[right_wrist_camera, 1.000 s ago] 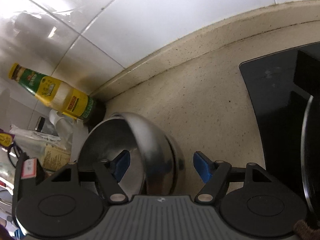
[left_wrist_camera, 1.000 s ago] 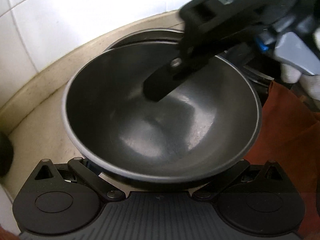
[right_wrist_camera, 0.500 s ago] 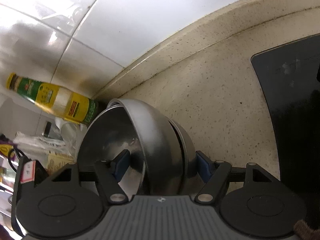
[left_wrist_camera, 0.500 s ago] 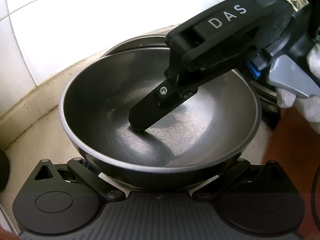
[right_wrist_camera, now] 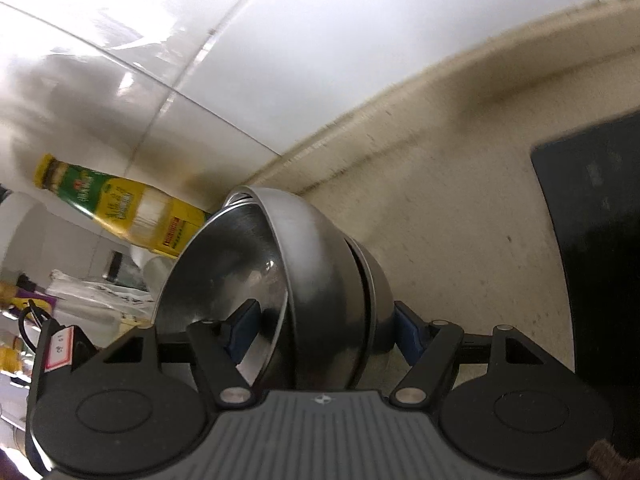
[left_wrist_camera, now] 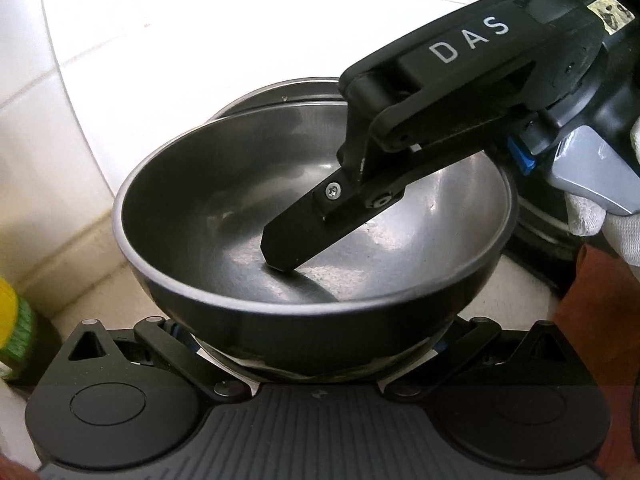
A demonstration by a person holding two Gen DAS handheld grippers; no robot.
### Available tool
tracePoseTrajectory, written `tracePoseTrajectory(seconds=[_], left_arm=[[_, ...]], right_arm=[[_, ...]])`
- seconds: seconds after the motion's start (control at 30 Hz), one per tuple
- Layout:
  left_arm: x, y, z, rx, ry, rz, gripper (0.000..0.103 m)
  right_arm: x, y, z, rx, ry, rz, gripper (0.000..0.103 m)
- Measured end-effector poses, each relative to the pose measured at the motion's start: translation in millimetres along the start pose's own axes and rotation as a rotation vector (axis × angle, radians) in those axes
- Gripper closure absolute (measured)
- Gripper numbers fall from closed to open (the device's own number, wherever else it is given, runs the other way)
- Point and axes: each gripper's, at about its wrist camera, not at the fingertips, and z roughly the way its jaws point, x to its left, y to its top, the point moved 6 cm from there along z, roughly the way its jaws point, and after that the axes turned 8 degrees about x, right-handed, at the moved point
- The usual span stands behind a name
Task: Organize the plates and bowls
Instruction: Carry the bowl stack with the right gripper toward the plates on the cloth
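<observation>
The counter [right_wrist_camera: 460, 216] ran under a white tiled wall [right_wrist_camera: 320, 60], with a black hob [right_wrist_camera: 600, 240] at the right and a bottle [right_wrist_camera: 120, 204] to the far left. On it, near the wall, stood the steel bowl [left_wrist_camera: 224, 184], nested on another bowl [left_wrist_camera: 280, 90] whose rim showed just beyond it; in the right wrist view at least one more rim showed below, though how many were stacked could not be counted. The move seemed to turn on how the top bowl sat over the stack: it looked slightly tilted and off centre, its far rim short of the lower rim, so it probably needed to go down and away toward the wall to seat. The right gripper [right_wrist_camera: 320, 332] was nearer to that work: it straddled the bowl's right wall, one finger [left_wrist_camera: 288, 240] inside almost touching the floor, the other outside. Its pads stood close to the metal, but the curve hid the contact, so whether it pinched the wall could not be told. The left gripper [left_wrist_camera: 320, 354] lay at the bowl's near side, below its rim, its jaws spread wide around the base; the fingertips were hidden behind the bowl, so any touch was unclear. The white-gloved hand [left_wrist_camera: 600, 216] was cut off at the right edge.
</observation>
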Motion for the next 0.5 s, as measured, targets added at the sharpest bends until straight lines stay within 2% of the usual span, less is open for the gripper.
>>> tracePoseTrajectory(seconds=[0.3,0.5], left_arm=[[-27,4,-43,-0.006,0.112,-0.031,0.0],[-54,-5,-86,-0.022,0.178,-0.058,0.0]], right_arm=[[20,8,-23,-0.009,0.081,-0.057,0.037],[50,-3,-44,-0.019,0.129,-0.116,0.037]])
